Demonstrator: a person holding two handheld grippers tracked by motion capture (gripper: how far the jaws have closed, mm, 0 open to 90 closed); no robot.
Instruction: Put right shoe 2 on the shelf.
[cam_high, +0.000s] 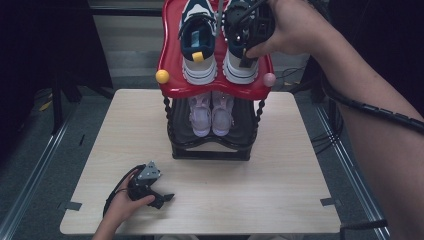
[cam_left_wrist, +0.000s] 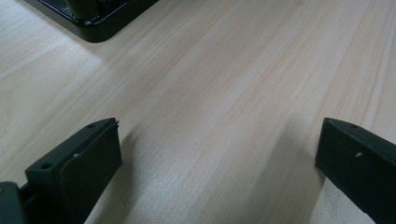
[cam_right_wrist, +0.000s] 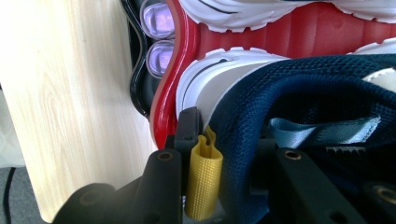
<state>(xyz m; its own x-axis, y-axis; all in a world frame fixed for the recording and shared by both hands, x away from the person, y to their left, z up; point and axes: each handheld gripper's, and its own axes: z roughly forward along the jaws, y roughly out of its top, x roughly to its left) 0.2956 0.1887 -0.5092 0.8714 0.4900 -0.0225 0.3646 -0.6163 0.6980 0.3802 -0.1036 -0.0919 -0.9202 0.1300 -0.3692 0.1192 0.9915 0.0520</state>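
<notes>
A pair of navy and white sneakers stands on the red top shelf (cam_high: 172, 60) of a two-tier shoe rack. My right gripper (cam_high: 245, 37) is over the right sneaker (cam_high: 240, 70), held from above by a hand. In the right gripper view the right gripper (cam_right_wrist: 238, 140) is shut on that sneaker's navy heel collar (cam_right_wrist: 299, 84), one jaw outside beside the yellow pull tab (cam_right_wrist: 204, 182), the other inside the shoe. The left sneaker (cam_high: 198, 45) stands free beside it. My left gripper (cam_high: 162, 197) rests on the table at the front left, open (cam_left_wrist: 219, 144) and holding nothing.
A pair of pale pink shoes (cam_high: 211, 112) sits on the black lower shelf. Yellow (cam_high: 162, 76) and pink (cam_high: 269, 79) knobs mark the red shelf's front corners. The rack's black base (cam_left_wrist: 93, 23) stands mid-table on the light wooden table (cam_high: 280, 165), with bare wood around it.
</notes>
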